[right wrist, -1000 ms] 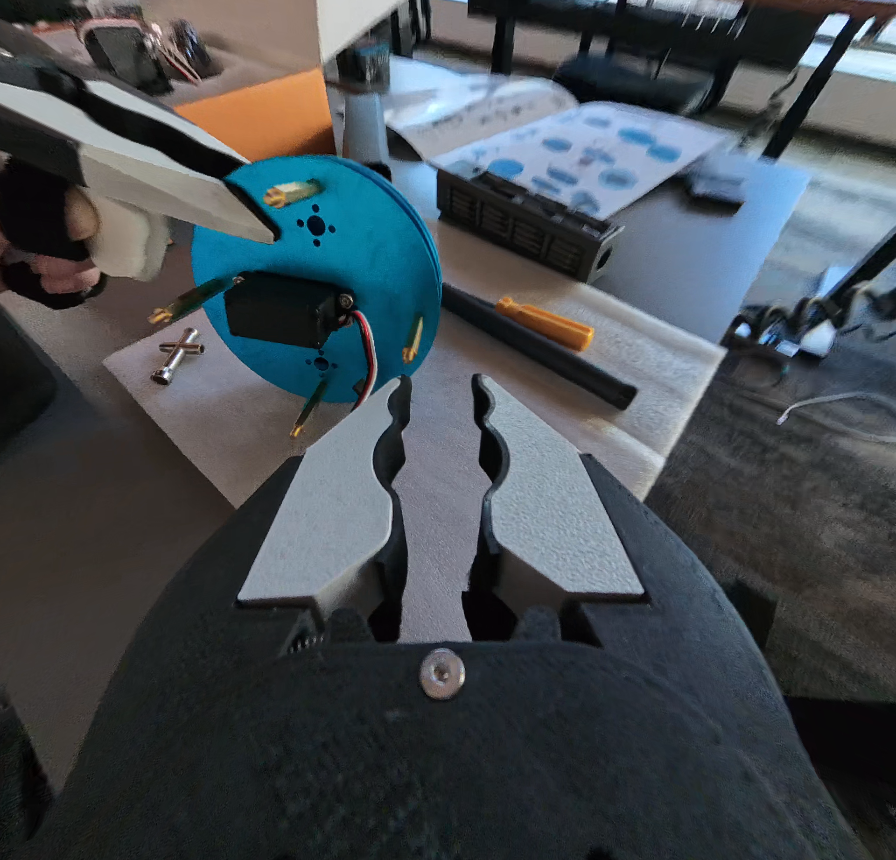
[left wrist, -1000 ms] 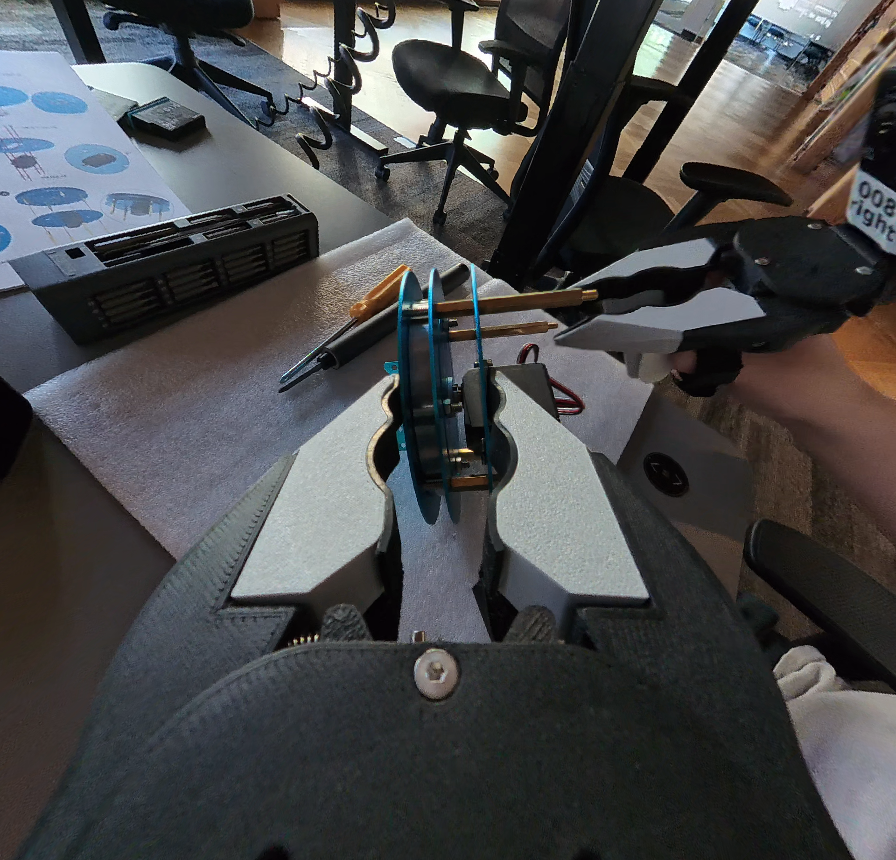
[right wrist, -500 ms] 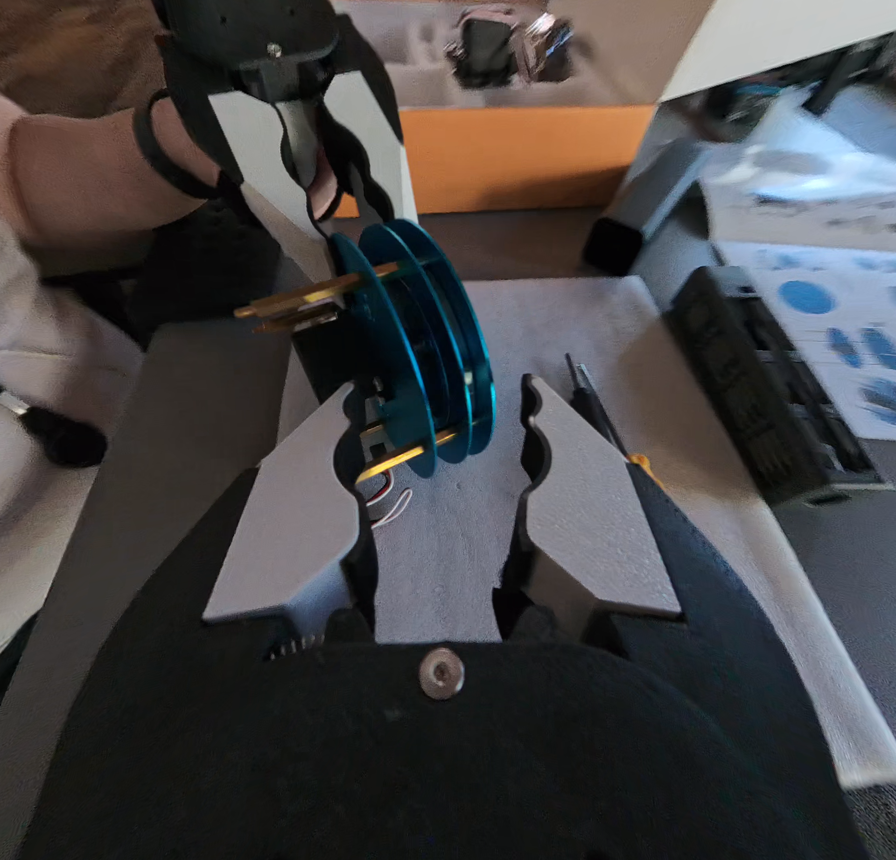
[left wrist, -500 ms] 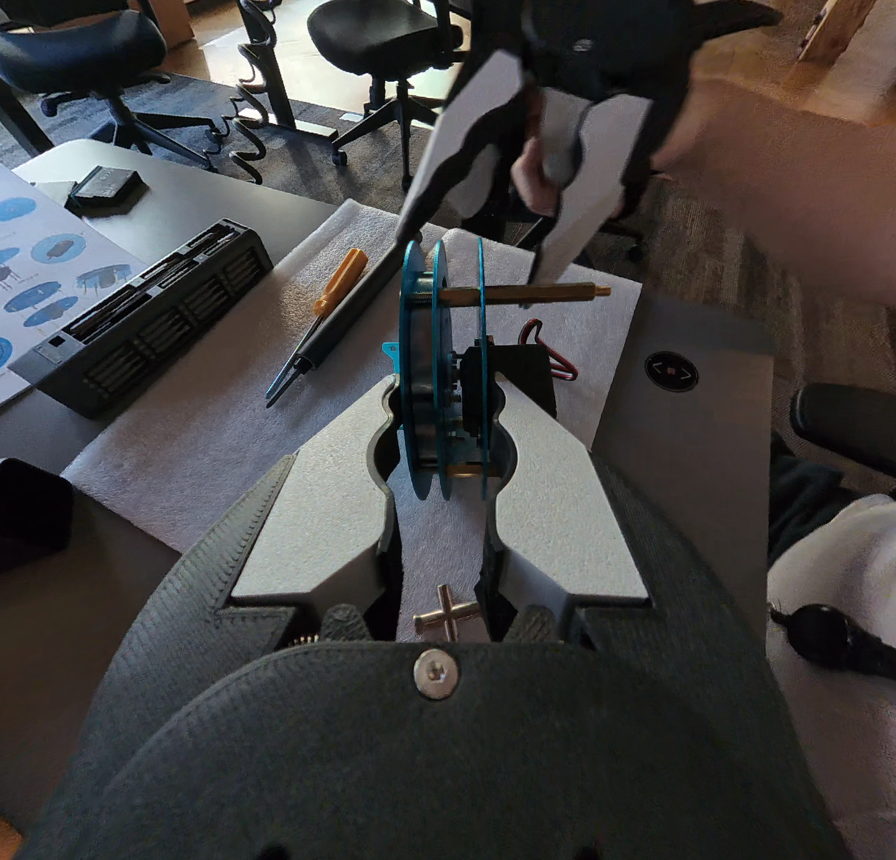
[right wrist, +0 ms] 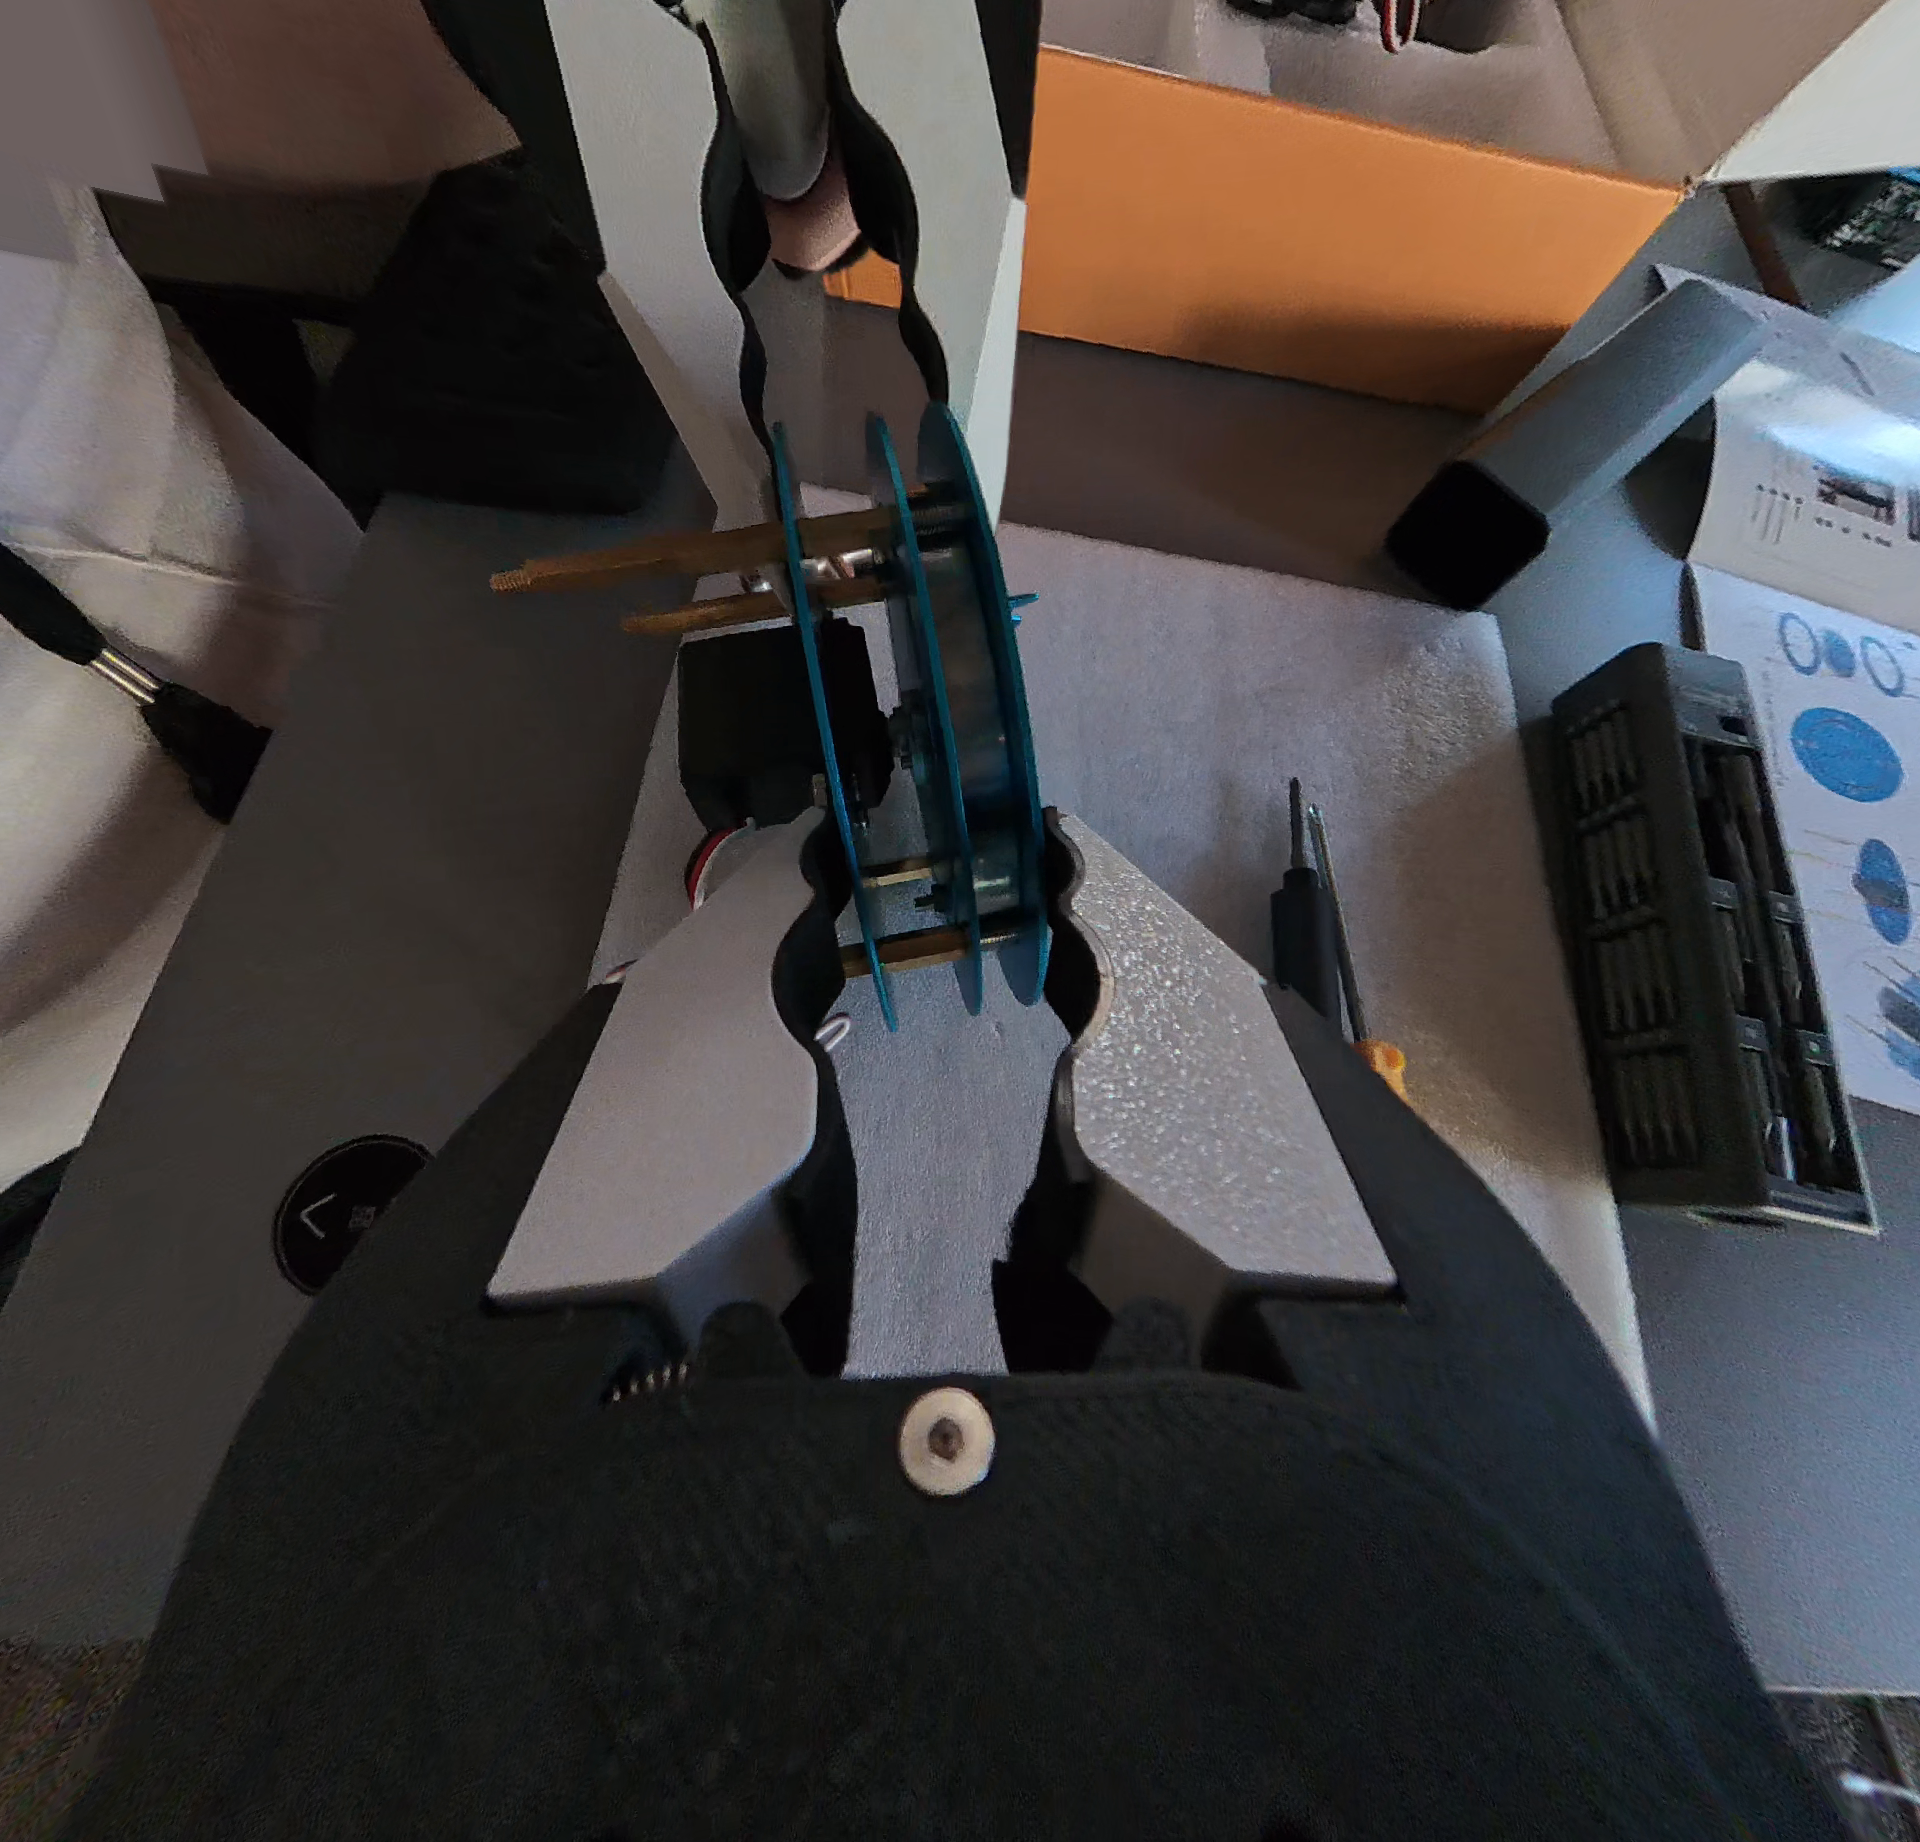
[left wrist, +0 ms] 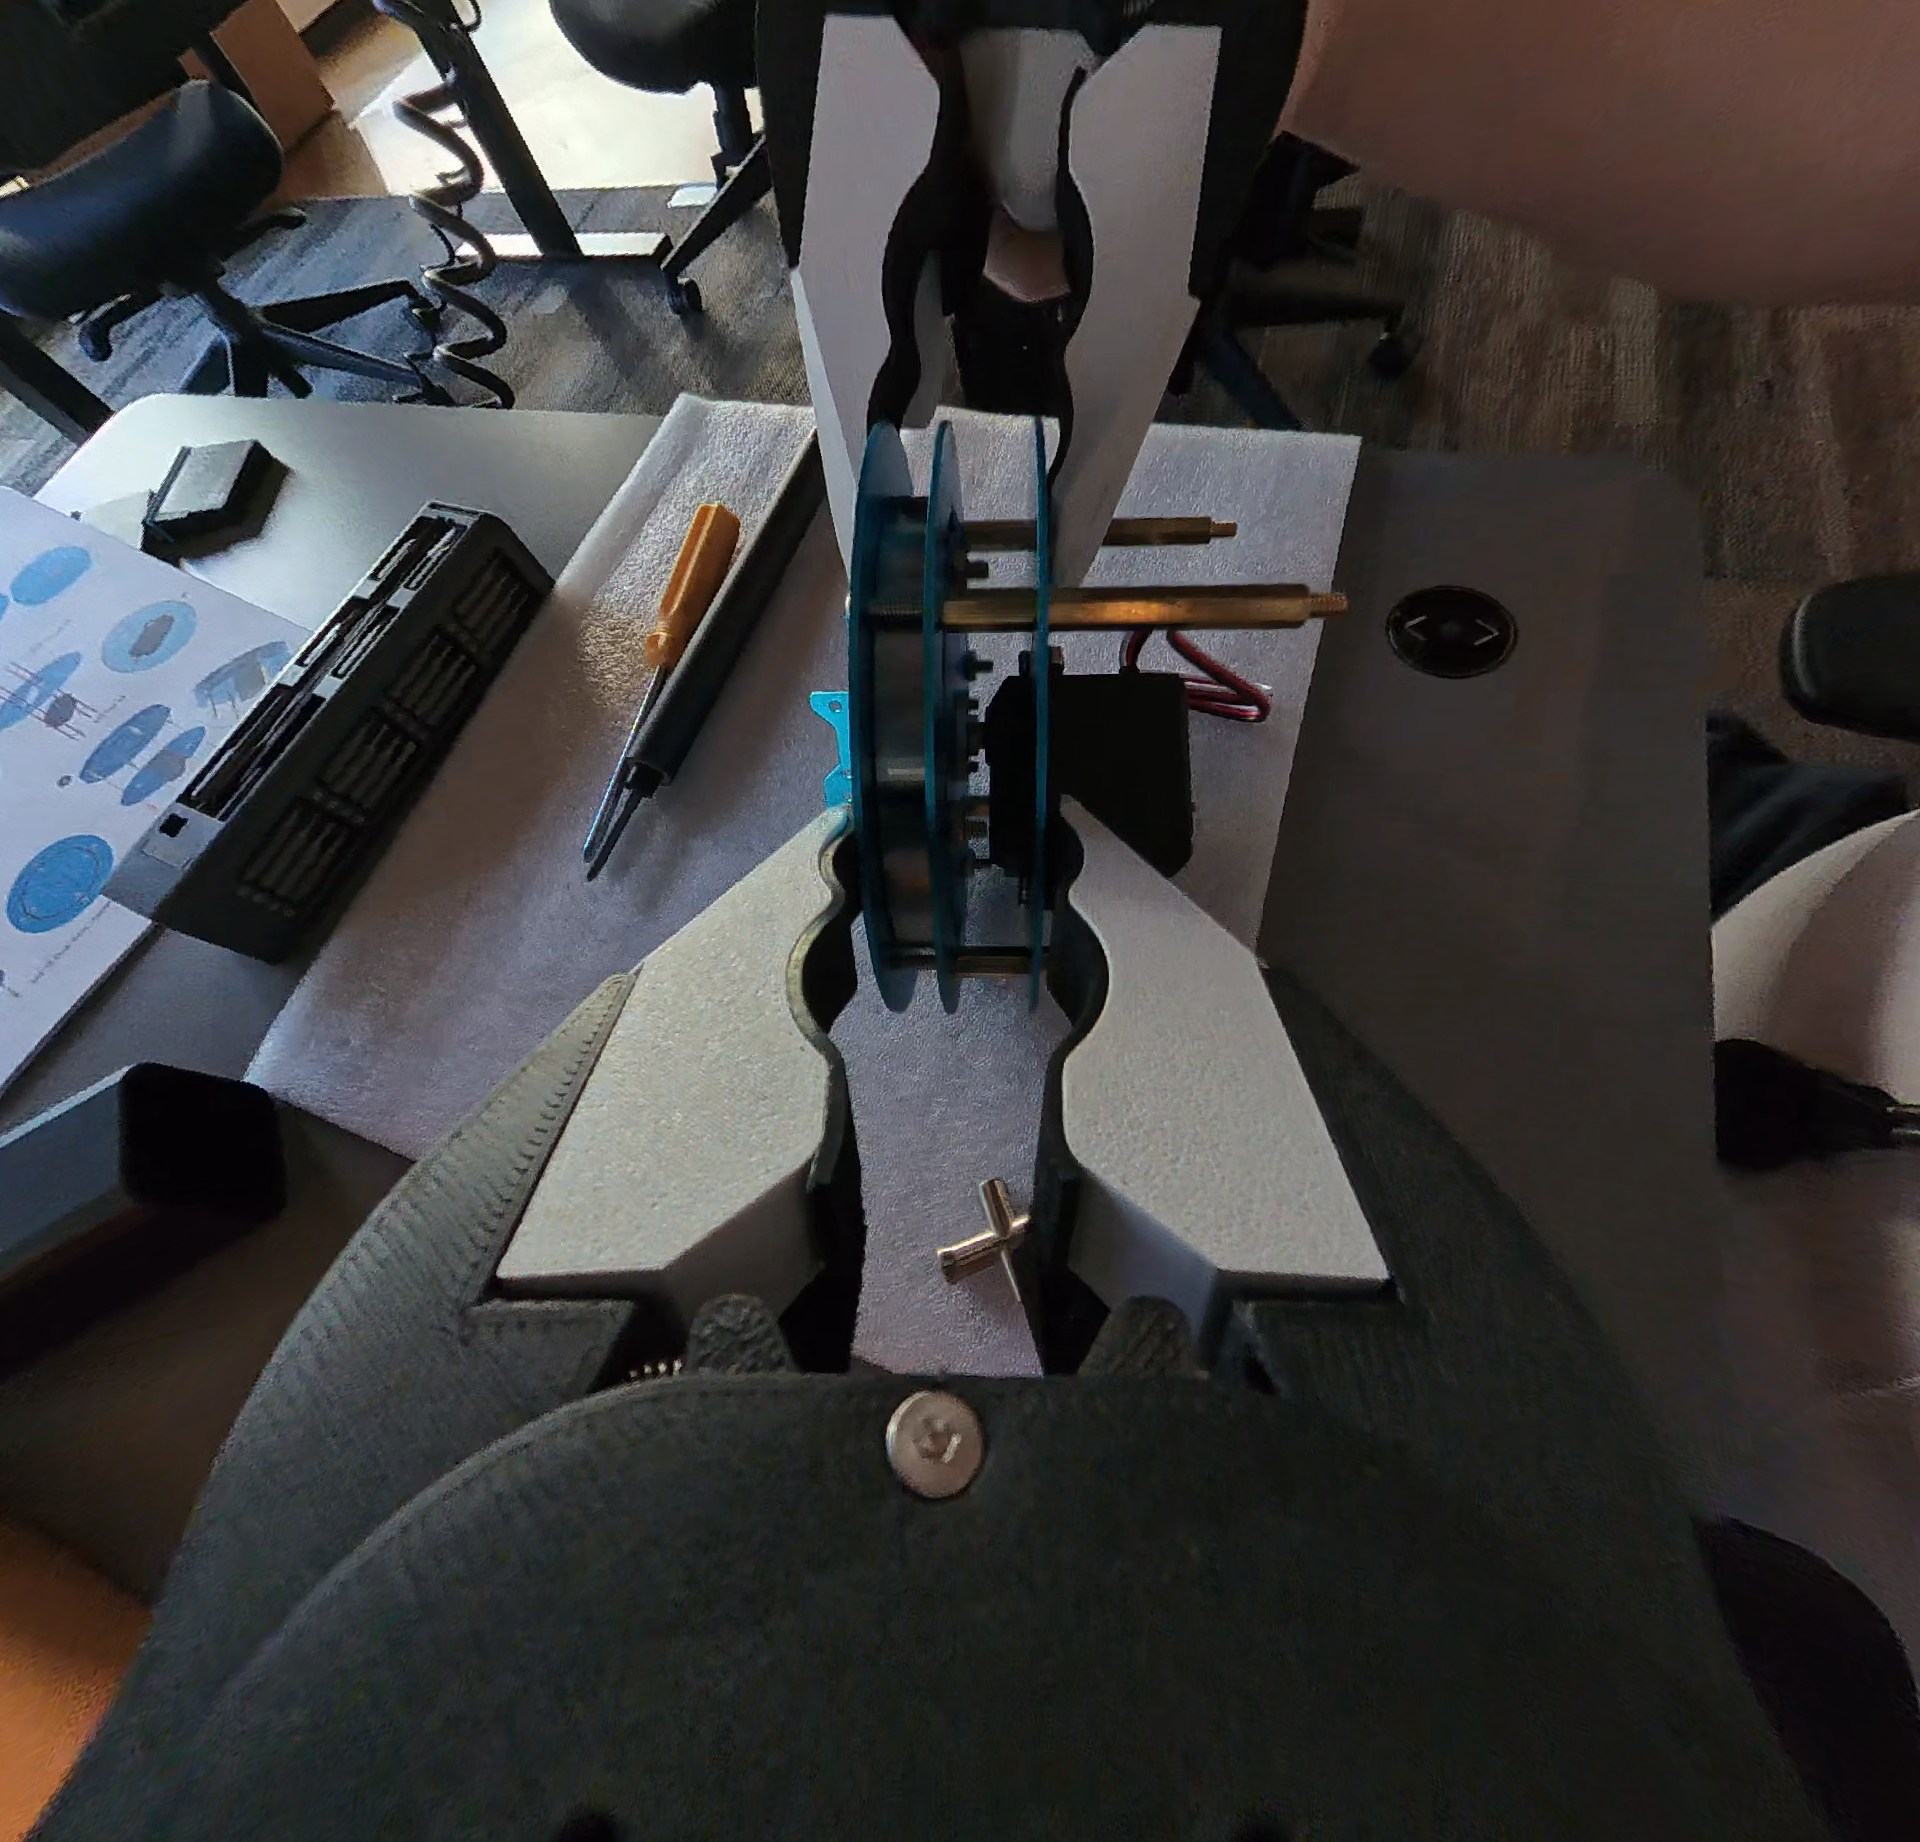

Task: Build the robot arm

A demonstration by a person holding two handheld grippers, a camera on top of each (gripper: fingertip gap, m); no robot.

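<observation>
A blue disc assembly (left wrist: pixel 896 712) of three thin discs on brass standoffs (left wrist: pixel 1164 608), with a black servo (left wrist: pixel 1101 753) and red-white wires, stands on edge above a white foam mat (left wrist: pixel 499 909). My left gripper (left wrist: pixel 951 836) is shut on its near edge, pads against the outer discs. My right gripper (left wrist: pixel 961 483) comes from the opposite side and clamps the far edge. In the right wrist view my right gripper (right wrist: pixel 940 831) is shut on the assembly (right wrist: pixel 977 712), and the left gripper (right wrist: pixel 873 442) grips the other edge.
An orange-handled screwdriver (left wrist: pixel 681 597) and a black tool (left wrist: pixel 707 670) lie on the mat. A black bit case (left wrist: pixel 332 743) and a printed sheet (left wrist: pixel 73 712) are to the left. A small cross-shaped metal wrench (left wrist: pixel 987 1242) lies near me. An orange box (right wrist: pixel 1299 234) stands behind. The left gripper's tips are roughly 5 cm from the right gripper's.
My right gripper swung from the side to face the left one, opened wide, then closed on the assembly's far edge. The left gripper kept its hold throughout.
</observation>
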